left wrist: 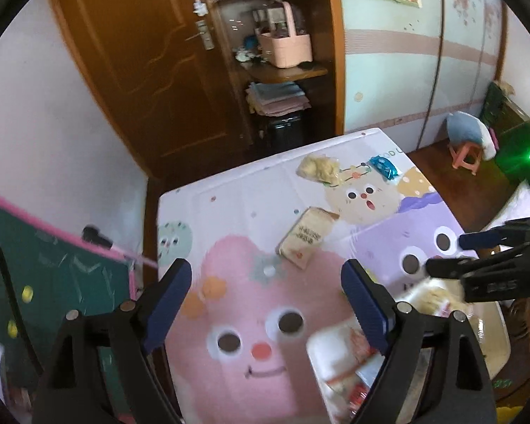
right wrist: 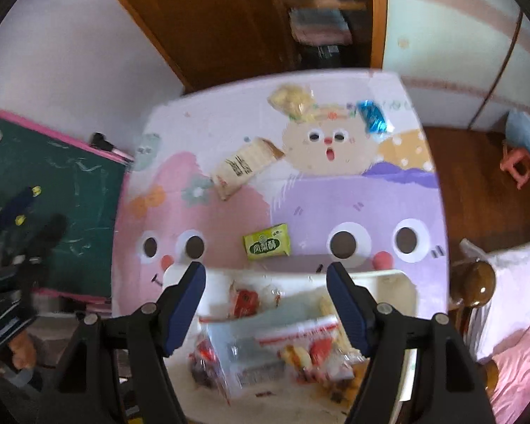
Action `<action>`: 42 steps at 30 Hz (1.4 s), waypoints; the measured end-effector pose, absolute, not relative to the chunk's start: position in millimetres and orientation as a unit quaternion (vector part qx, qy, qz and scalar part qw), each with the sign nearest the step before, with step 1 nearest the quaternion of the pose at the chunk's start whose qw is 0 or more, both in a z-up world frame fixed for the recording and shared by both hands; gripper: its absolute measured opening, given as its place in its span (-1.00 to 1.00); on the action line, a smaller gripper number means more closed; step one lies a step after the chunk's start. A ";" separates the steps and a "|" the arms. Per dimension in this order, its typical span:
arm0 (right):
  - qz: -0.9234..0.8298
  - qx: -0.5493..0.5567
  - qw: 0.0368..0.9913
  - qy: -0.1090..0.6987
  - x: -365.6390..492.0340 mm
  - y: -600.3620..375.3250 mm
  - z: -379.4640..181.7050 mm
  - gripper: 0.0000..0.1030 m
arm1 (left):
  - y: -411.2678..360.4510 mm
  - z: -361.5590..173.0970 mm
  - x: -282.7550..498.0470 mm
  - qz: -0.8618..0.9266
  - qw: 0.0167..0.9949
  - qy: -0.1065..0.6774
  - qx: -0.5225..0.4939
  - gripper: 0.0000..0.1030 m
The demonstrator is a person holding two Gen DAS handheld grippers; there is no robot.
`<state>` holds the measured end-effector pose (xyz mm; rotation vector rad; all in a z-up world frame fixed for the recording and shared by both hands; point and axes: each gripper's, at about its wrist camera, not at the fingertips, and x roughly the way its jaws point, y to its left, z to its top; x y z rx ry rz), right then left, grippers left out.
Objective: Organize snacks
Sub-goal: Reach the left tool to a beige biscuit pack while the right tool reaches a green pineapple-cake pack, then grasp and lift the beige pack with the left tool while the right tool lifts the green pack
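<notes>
A table with a cartoon-print cover [left wrist: 229, 212] [right wrist: 388, 190] holds loose snacks. A beige cracker packet [left wrist: 305, 236] [right wrist: 243, 166] lies mid-table. A yellow snack bag [left wrist: 318, 168] [right wrist: 295, 100] and a blue wrapper [left wrist: 385, 166] [right wrist: 372, 116] lie at the far edge. A green packet [right wrist: 266, 242] lies just beyond a white tray [right wrist: 402, 282] [left wrist: 318, 349] that holds several snack packets. My left gripper [left wrist: 265, 300] is open and empty above the pink figure. My right gripper [right wrist: 266, 304] is open and empty above the tray, and it also shows in the left wrist view [left wrist: 448, 252].
A green chalkboard [right wrist: 53, 190] leans at the table's left. A wooden door [left wrist: 152, 53] and shelves with a pink basket [left wrist: 286, 46] stand behind. A pink stool [left wrist: 466, 155] is on the floor at right. A bed with pink bedding [right wrist: 512, 353] is near right.
</notes>
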<state>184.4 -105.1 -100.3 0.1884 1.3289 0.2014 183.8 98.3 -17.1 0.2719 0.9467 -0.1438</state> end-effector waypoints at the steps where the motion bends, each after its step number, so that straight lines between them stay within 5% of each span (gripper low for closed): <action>1: 0.093 0.085 0.772 0.623 193.7 -100.4 -110.7 0.39 | 101.9 -26.2 201.3 -0.079 0.875 0.459 0.131 0.67; 10: 0.124 0.023 0.689 0.713 242.3 -51.5 -227.1 0.38 | 120.9 -118.3 292.8 -0.139 0.822 0.539 0.118 0.67; 18: 0.106 -0.015 0.661 0.743 243.0 -33.0 -266.0 0.38 | 126.7 -176.6 318.0 -0.137 0.795 0.576 0.132 0.67; 28: 0.086 -0.027 0.671 0.736 235.1 -31.4 -272.9 0.03 | 105.2 -203.9 336.2 -0.169 0.780 0.591 0.118 0.67; 42: 0.019 0.092 0.719 0.689 217.5 -92.8 -240.9 0.01 | 48.8 -269.2 363.2 -0.184 0.739 0.633 0.138 0.66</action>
